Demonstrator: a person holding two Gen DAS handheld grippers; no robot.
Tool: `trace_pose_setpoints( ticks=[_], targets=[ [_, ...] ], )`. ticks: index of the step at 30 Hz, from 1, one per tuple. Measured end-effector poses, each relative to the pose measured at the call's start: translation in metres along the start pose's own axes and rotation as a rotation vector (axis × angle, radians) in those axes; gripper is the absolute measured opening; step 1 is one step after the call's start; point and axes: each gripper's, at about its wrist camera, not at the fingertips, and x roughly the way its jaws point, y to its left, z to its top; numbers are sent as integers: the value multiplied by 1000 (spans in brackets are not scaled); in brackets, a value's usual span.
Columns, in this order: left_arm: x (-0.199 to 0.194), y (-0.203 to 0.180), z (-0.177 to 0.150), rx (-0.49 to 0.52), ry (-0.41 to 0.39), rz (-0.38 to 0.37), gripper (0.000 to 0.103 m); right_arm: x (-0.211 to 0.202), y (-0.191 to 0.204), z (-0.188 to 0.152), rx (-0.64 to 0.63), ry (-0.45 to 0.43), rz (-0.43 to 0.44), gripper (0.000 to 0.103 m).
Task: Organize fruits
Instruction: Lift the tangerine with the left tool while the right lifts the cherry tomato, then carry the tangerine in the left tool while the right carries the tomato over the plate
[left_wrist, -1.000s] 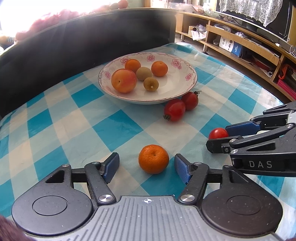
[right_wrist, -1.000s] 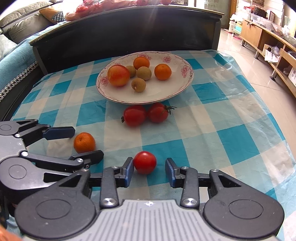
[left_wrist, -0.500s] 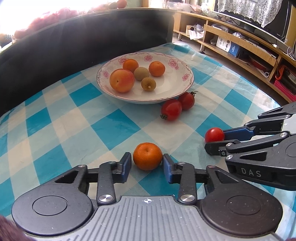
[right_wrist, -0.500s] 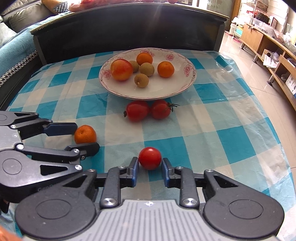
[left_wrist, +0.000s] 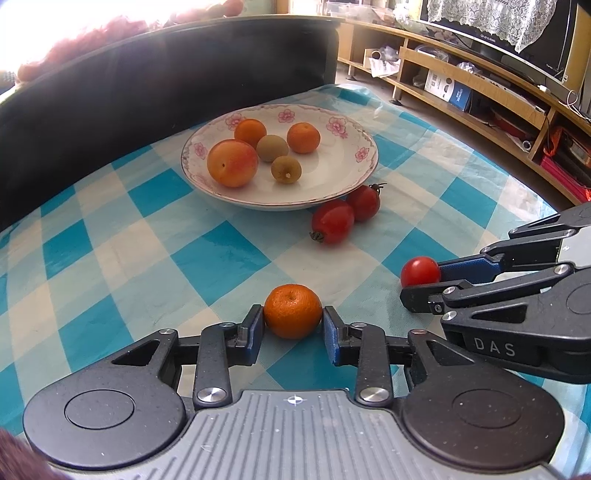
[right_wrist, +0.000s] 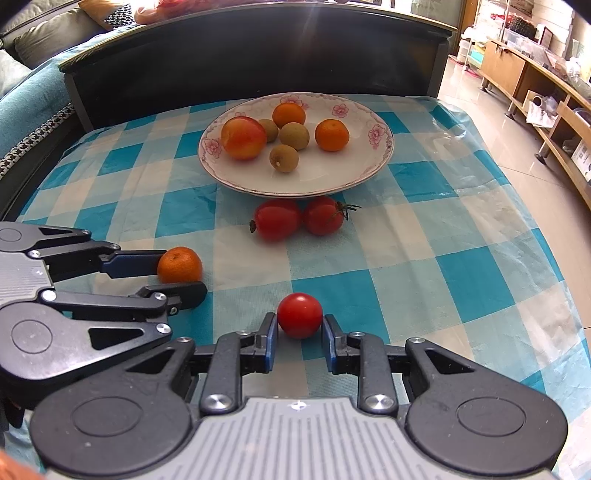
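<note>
A small orange mandarin (left_wrist: 293, 311) rests on the checked cloth, and my left gripper (left_wrist: 293, 325) is shut on it, both blue pads pressed to its sides. My right gripper (right_wrist: 299, 332) is shut on a red cherry tomato (right_wrist: 299, 314), also down on the cloth. Each gripper shows in the other's view: the right gripper (left_wrist: 424, 282) with its tomato (left_wrist: 420, 271), the left gripper (right_wrist: 173, 273) with its mandarin (right_wrist: 180, 264). A white flowered plate (right_wrist: 373, 162) farther back holds several fruits. Two more tomatoes (right_wrist: 299, 218) lie just in front of the plate.
A dark panel (right_wrist: 258, 55) closes off the far side of the blue-and-white checked tablecloth (right_wrist: 424, 258). Wooden shelving (left_wrist: 480, 92) runs along the right over a shiny floor. The cloth drops off at the right edge.
Both grippers closed: the left pads came in onto the mandarin, the right pads onto the cherry tomato. Neither hand shifted noticeably, and both fruits still sit on the cloth.
</note>
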Motion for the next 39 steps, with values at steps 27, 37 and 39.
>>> trace_pose_setpoints(
  ticks=[27, 37, 39],
  targets=[
    [-15, -2, 32, -26, -92, -25, 41, -16, -12, 21, 75, -75, 15, 29],
    [-2, 6, 60, -49, -115, -29, 40, -12, -27, 46, 113, -111, 30, 29],
    [2, 9, 65, -58, -116, -30, 40, -9, -29, 53, 109, -116, 30, 29]
  ],
)
